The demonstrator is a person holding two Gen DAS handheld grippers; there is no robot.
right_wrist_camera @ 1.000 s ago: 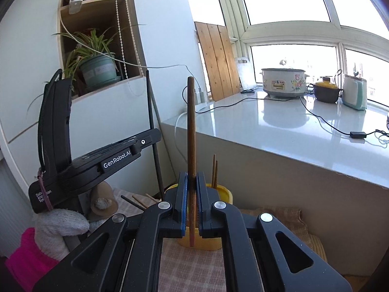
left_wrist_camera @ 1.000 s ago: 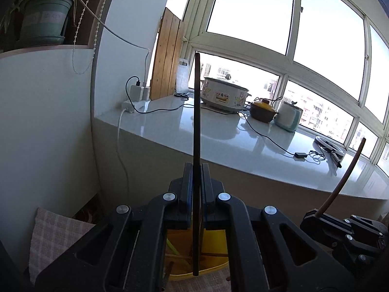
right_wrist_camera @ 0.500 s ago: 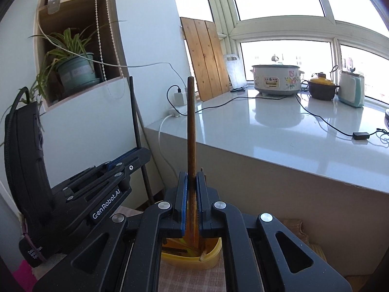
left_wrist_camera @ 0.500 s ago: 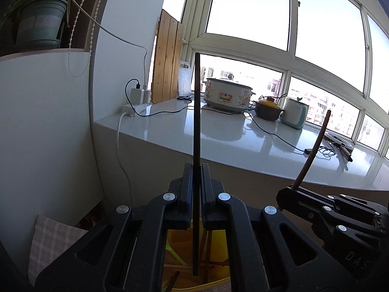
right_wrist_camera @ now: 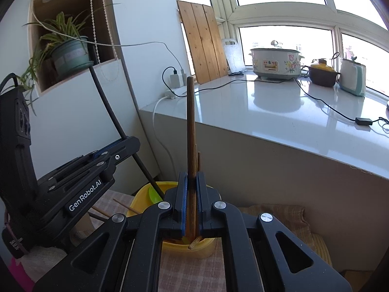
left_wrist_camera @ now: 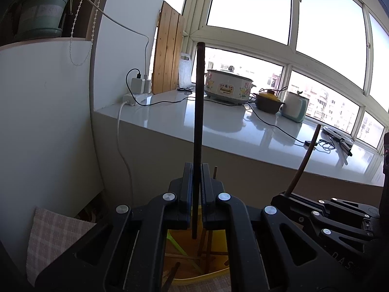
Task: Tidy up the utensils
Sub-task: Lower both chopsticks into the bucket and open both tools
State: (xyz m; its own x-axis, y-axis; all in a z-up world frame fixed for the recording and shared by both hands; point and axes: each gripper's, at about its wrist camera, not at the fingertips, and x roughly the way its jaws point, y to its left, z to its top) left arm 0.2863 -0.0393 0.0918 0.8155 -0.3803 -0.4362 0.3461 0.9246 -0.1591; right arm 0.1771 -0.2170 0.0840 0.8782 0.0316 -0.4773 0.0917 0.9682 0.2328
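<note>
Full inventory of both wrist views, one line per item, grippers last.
dark chopstick: 1, near-black, upright in left gripper
brown chopstick: 1, brown, upright in right gripper
yellow container: 1, yellow, on checked cloth under both grippers, loose sticks and a green utensil inside
checked cloth: 1, pale pink-white, under the container
counter: 1, white, by the window
cooker: 1, white with flowers, on counter
clay pot: 1, brown, yellow lid, right of cooker
kettle: 1, white-teal, right of pot
wooden board: 1, leaning at window corner
potted plant: 1, green pot, shelf
left gripper: black, shut on dark chopstick
right gripper: black, blue pads, shut on brown chopstick
</note>
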